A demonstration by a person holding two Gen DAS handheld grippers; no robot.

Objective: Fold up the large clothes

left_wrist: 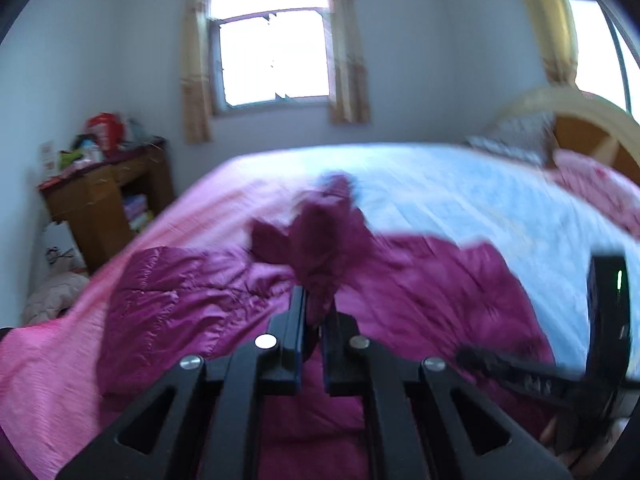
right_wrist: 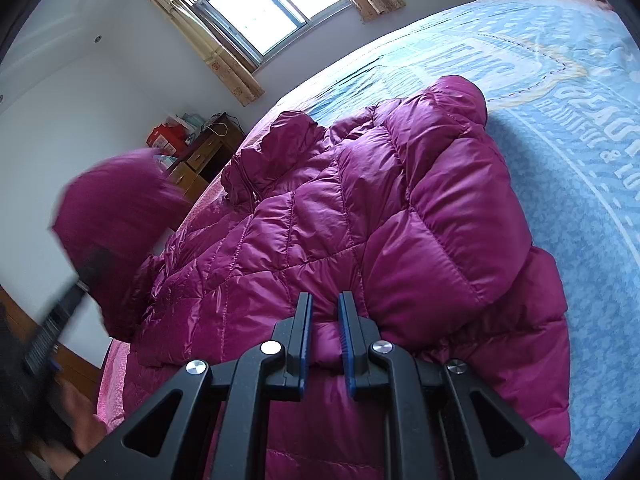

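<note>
A magenta quilted puffer jacket (right_wrist: 360,208) lies spread on the bed. In the left wrist view my left gripper (left_wrist: 316,300) is shut on a bunched piece of the jacket (left_wrist: 320,240) and holds it lifted above the rest of the jacket (left_wrist: 180,292); this view is blurred. That lifted piece shows at the left of the right wrist view (right_wrist: 112,208) with the left gripper below it. My right gripper (right_wrist: 325,304) sits low over the jacket's lower part, jaws a little apart, with jacket fabric bulging between them. The right gripper shows at the right edge of the left wrist view (left_wrist: 604,320).
The bed has a pink cover (left_wrist: 60,352) on the near left and a light blue printed sheet (right_wrist: 560,100) beyond. A wooden cabinet (left_wrist: 108,200) with clutter stands by the wall left of the bed. Pillows (left_wrist: 516,136) and a wooden headboard (left_wrist: 588,128) are at the far right.
</note>
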